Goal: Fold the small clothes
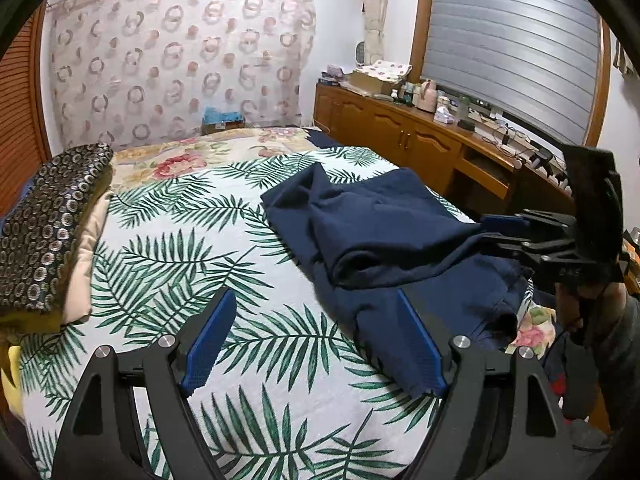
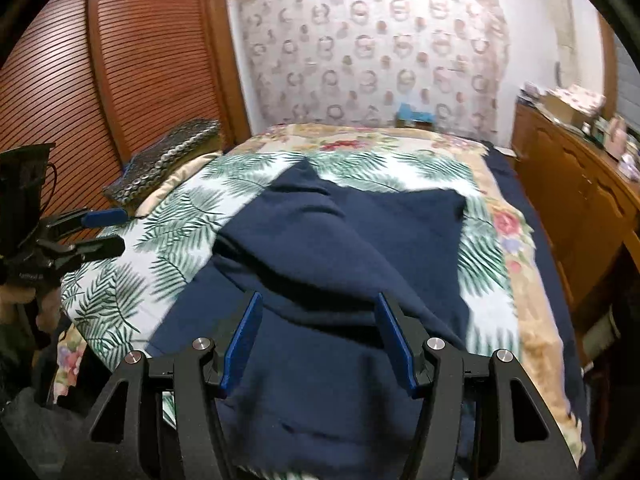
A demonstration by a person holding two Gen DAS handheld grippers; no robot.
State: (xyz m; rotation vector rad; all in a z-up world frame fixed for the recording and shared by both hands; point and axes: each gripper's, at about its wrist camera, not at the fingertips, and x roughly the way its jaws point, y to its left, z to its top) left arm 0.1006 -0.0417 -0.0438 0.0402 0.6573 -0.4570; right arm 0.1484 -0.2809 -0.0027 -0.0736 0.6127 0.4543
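A navy blue garment (image 1: 384, 232) lies crumpled on the palm-leaf bedspread (image 1: 168, 240), partly folded over itself. My left gripper (image 1: 316, 320) is open above the bedspread, its right finger at the garment's near hem. My right gripper (image 2: 318, 320) is open, low over the garment (image 2: 340, 240), with cloth spreading under and between the fingers. The right gripper also shows in the left wrist view (image 1: 500, 232) at the garment's right edge. The left gripper shows in the right wrist view (image 2: 104, 232), open, off the garment's left side.
A stack of folded textiles (image 1: 52, 232) sits on the bed's left side, by the slatted wooden doors (image 2: 100, 60). A wooden cabinet (image 1: 420, 136) with clutter runs along the right. A floral sheet (image 1: 192, 156) covers the far end of the bed.
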